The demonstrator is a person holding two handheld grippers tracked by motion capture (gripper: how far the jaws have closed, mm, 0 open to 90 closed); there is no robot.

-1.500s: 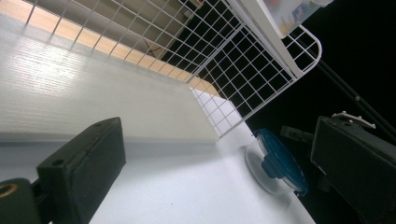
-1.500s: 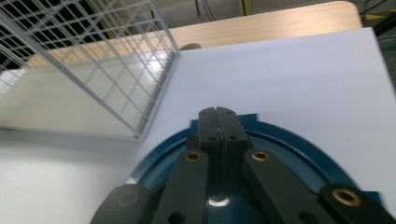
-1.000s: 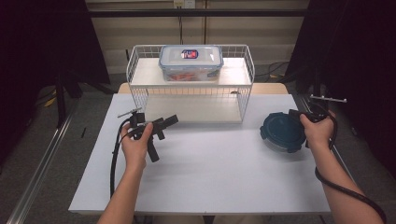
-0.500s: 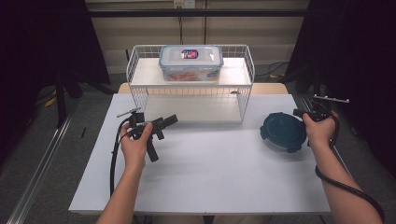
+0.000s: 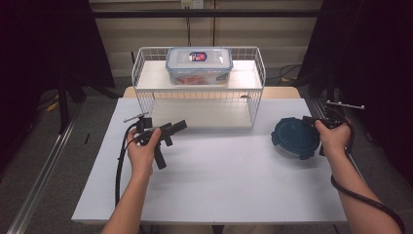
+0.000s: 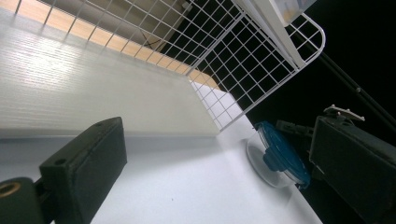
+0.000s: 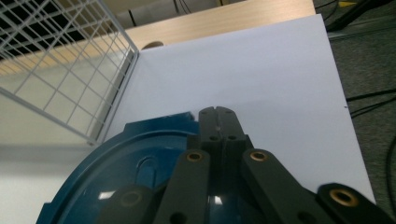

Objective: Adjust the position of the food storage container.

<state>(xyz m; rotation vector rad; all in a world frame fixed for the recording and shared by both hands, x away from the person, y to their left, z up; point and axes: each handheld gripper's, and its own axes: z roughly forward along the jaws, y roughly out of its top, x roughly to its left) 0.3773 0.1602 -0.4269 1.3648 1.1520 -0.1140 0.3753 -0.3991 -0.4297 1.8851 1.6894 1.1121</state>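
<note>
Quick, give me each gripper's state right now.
Left gripper: open, holding nothing.
Right gripper: shut over the round blue-lidded container; a grip on it cannot be told.

No lettering can be read anywhere. The only label sits on the lid of the clear food box [image 5: 198, 65] on the wire rack [image 5: 146, 78], in the upper middle of the high view: a small dark sticker [image 5: 197, 56] with a red patch, its print too small to read.
</note>
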